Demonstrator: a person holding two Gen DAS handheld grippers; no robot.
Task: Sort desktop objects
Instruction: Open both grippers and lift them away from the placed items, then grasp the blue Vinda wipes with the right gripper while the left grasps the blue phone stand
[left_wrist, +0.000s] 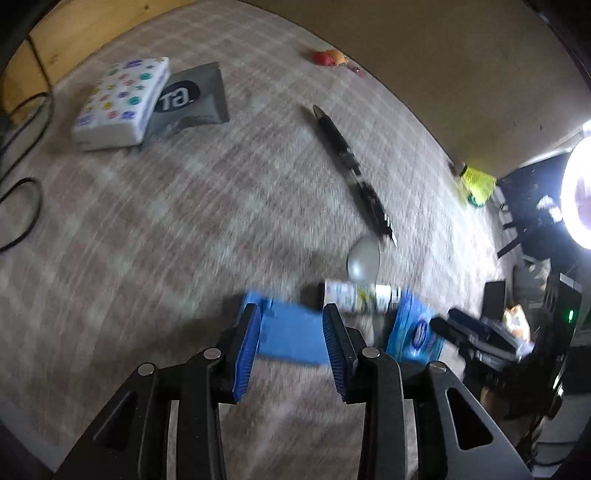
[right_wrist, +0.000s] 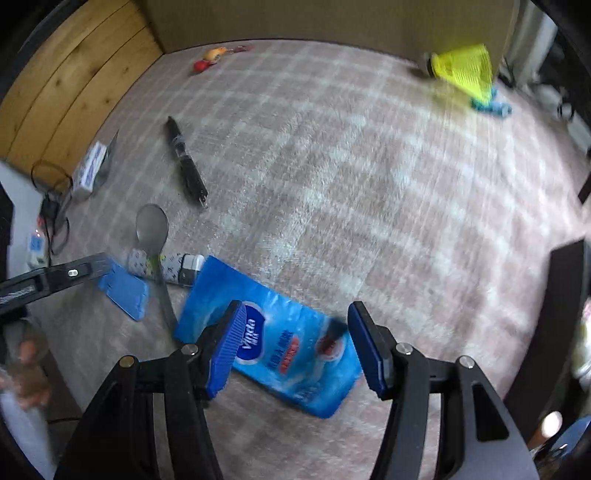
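My left gripper (left_wrist: 291, 310) points down at the checked tablecloth (left_wrist: 184, 221) and stands open. A flat blue card (left_wrist: 291, 336) lies between its blue pads, flat on the cloth; from the right wrist view the card (right_wrist: 123, 291) rests under that gripper's tip (right_wrist: 92, 267). My right gripper (right_wrist: 295, 306) is open wide above a blue wet-wipe pack (right_wrist: 280, 332), its pads apart from the pack's sides. Just beyond the pack lie a patterned tube (right_wrist: 166, 264) and a metal spoon (right_wrist: 151, 225). A black pen (right_wrist: 186, 166) lies farther out.
A dotted tissue pack (left_wrist: 122, 99) and a grey pouch (left_wrist: 195, 99) sit at the far left. A red and orange trinket (left_wrist: 330, 57) and a yellow mesh thing (right_wrist: 463, 68) lie near the far edge. Cables (left_wrist: 22, 210) trail at the left; a hand (right_wrist: 29, 373) shows there.
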